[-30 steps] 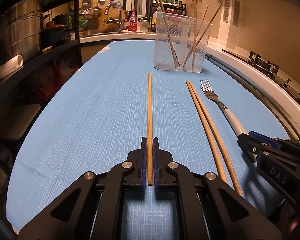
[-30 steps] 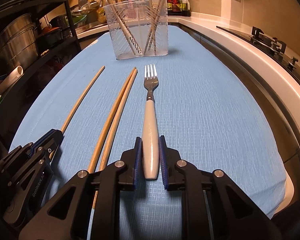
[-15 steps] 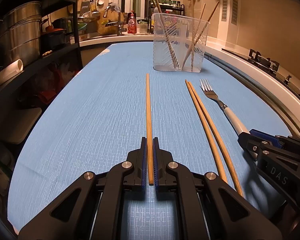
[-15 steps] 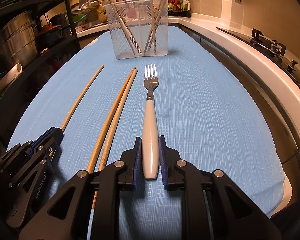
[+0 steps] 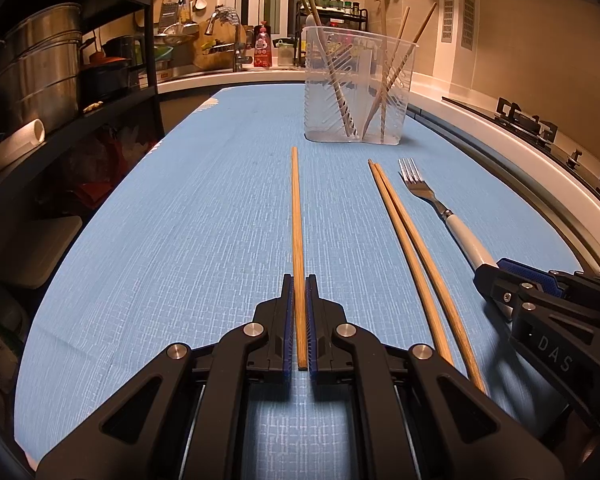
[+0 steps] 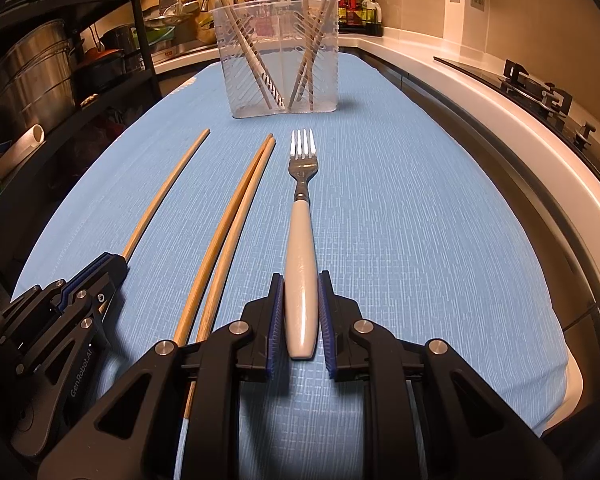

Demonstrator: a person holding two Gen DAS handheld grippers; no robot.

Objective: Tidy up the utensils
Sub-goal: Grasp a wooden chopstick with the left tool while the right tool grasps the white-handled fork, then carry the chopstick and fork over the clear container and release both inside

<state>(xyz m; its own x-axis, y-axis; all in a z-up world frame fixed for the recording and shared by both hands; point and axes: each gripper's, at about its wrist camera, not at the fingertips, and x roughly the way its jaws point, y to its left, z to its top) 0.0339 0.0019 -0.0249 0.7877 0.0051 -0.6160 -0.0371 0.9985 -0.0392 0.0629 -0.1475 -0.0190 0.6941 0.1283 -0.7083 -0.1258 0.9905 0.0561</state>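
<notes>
Indoors, blue tablecloth (image 5: 180,220) (textured), kitchen shelves (image 5: 112,100)

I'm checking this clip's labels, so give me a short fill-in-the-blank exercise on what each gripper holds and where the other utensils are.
1. The left gripper is shut on a single ____.
2. The right gripper grips the fork by its white ____.
3. Between those two utensils, ____ loose chopsticks lie side by side on the blue cloth.
4. The clear holder at the far end already contains several ____.

Missing words: chopstick; handle; two; chopsticks
</notes>
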